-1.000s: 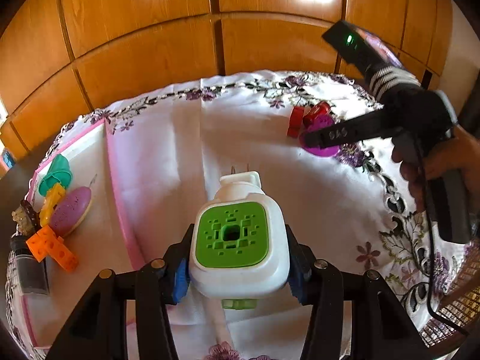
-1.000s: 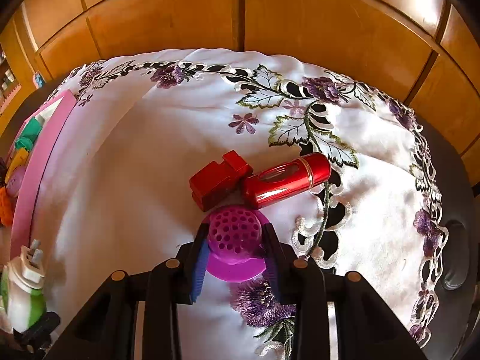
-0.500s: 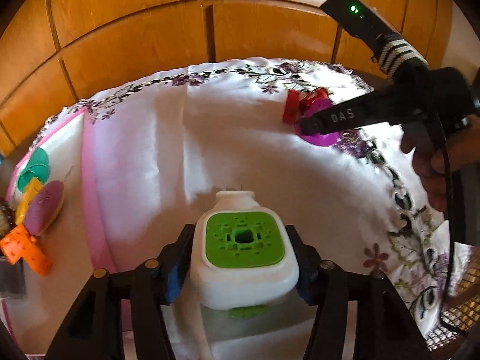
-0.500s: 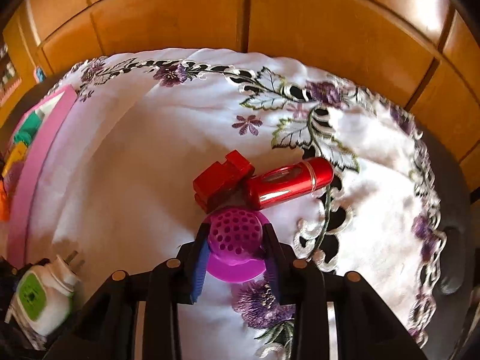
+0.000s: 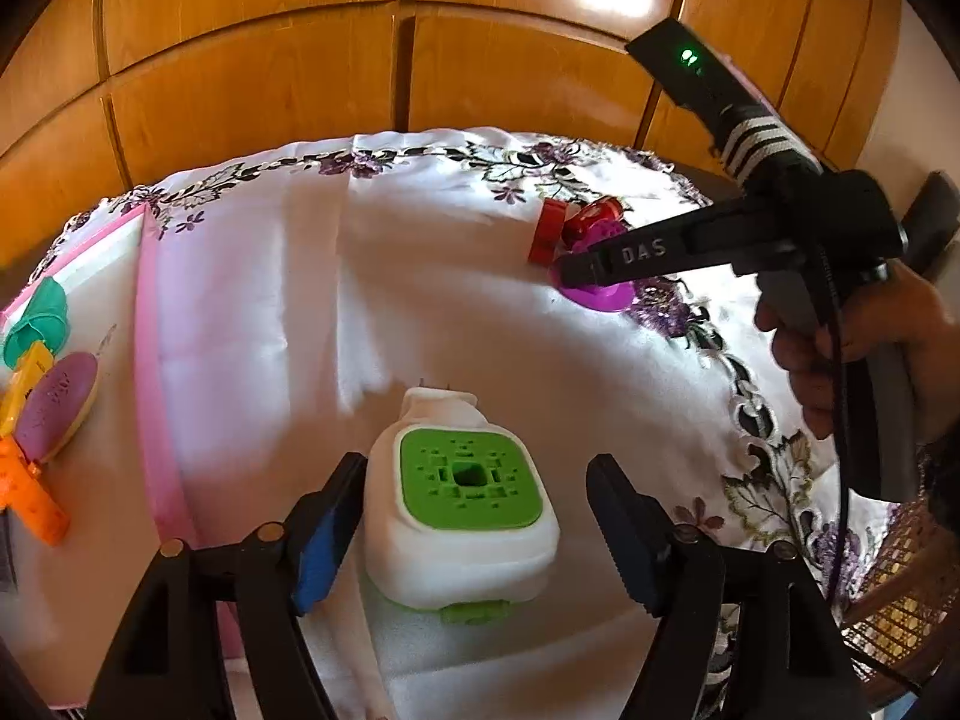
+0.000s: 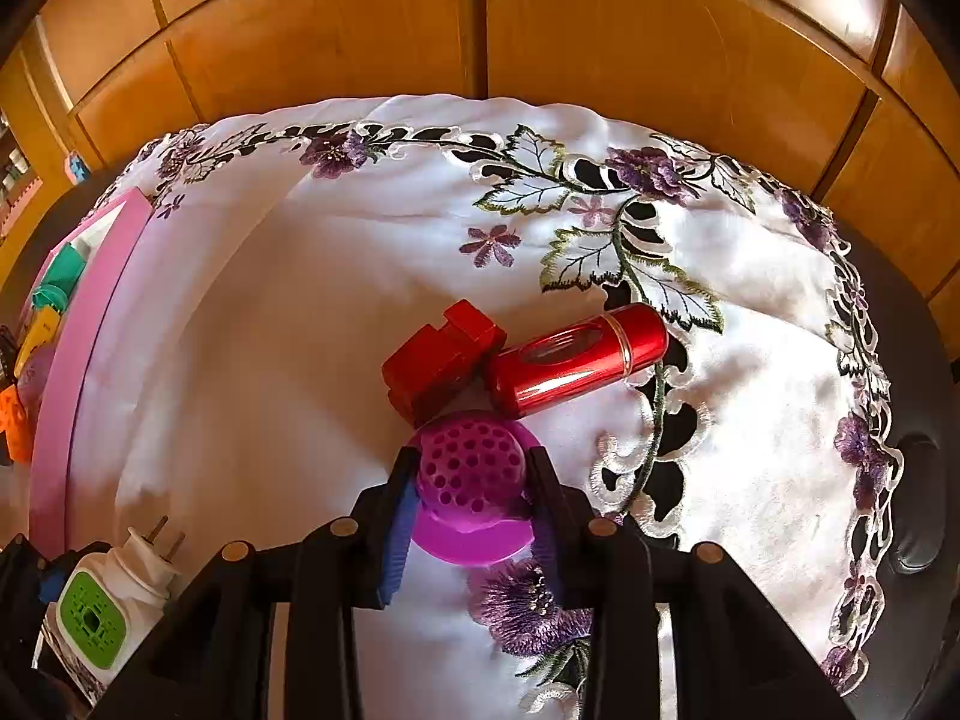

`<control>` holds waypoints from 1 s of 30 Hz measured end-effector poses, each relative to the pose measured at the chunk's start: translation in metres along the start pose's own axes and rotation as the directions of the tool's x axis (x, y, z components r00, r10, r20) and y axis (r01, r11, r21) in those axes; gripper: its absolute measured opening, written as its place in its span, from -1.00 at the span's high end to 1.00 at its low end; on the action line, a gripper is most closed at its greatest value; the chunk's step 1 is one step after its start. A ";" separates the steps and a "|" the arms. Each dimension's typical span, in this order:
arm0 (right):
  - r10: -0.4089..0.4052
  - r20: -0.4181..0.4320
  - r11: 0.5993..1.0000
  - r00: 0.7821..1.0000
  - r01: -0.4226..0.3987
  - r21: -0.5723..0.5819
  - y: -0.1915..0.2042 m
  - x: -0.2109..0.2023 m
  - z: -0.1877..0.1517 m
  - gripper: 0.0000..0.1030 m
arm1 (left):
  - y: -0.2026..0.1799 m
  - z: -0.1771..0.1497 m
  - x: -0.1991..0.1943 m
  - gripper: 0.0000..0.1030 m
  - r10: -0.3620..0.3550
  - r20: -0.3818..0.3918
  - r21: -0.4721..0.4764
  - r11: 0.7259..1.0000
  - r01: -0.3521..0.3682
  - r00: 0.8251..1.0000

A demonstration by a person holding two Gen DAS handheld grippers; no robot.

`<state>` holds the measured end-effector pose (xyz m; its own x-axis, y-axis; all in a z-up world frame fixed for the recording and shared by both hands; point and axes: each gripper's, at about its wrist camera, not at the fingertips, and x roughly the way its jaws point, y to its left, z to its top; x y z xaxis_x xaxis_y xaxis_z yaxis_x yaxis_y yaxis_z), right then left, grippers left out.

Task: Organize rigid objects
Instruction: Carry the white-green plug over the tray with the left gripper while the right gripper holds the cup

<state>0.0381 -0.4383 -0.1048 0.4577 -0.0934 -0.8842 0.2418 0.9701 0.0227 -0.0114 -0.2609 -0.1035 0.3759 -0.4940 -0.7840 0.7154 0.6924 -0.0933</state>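
A white plug-in device with a green perforated face (image 5: pixel 462 510) lies on the white cloth, prongs pointing away. My left gripper (image 5: pixel 474 540) straddles it with its jaws opening. The right pad stands well off the device and the left pad sits just beside it. The same device (image 6: pixel 96 606) shows at the lower left of the right wrist view. My right gripper (image 6: pixel 474 510) is shut on a purple perforated dome piece (image 6: pixel 471 468) that rests on the cloth. A red block (image 6: pixel 441 354) and a red cylinder (image 6: pixel 576 360) lie touching just beyond it.
A pink-rimmed tray (image 5: pixel 150 360) lies at the left, holding a teal piece (image 5: pixel 36 318), a purple oval (image 5: pixel 57 402), and yellow and orange pieces. A hand (image 5: pixel 840 348) holds the right gripper's handle. Wooden panels stand behind the table. The embroidered cloth edge (image 6: pixel 864 420) borders the right side.
The left jaws have spread away from the plug-in device, which has sunk a little and now lies loose between them. The right gripper stays shut on the purple piece.
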 end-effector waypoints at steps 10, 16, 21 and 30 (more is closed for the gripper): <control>-0.070 0.041 0.994 0.997 0.074 -0.085 0.010 -0.001 -0.004 0.35 | 0.002 0.000 0.007 -0.01 0.109 -0.003 0.044 0.993 -0.109 0.994; -0.082 0.047 0.992 0.995 0.087 -0.096 0.010 -0.002 -0.003 0.36 | 0.012 0.001 -0.027 -0.01 0.105 0.065 0.008 0.994 -0.106 0.992; -0.095 0.054 0.989 0.994 0.101 -0.107 0.012 -0.003 -0.004 0.36 | 0.049 0.018 -0.069 -0.01 0.113 0.144 -0.120 0.988 -0.096 0.983; -0.104 0.061 0.986 0.993 0.111 -0.125 0.014 -0.004 -0.004 0.36 | 0.131 0.007 -0.098 -0.01 0.226 0.133 -0.328 0.929 -0.172 0.965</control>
<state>0.0363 -0.4232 -0.1027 0.4811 -0.2073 -0.8518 0.1825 0.9740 -0.1339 0.0494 -0.1258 -0.0350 0.6025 -0.3903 -0.6962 0.4067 0.9007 -0.1530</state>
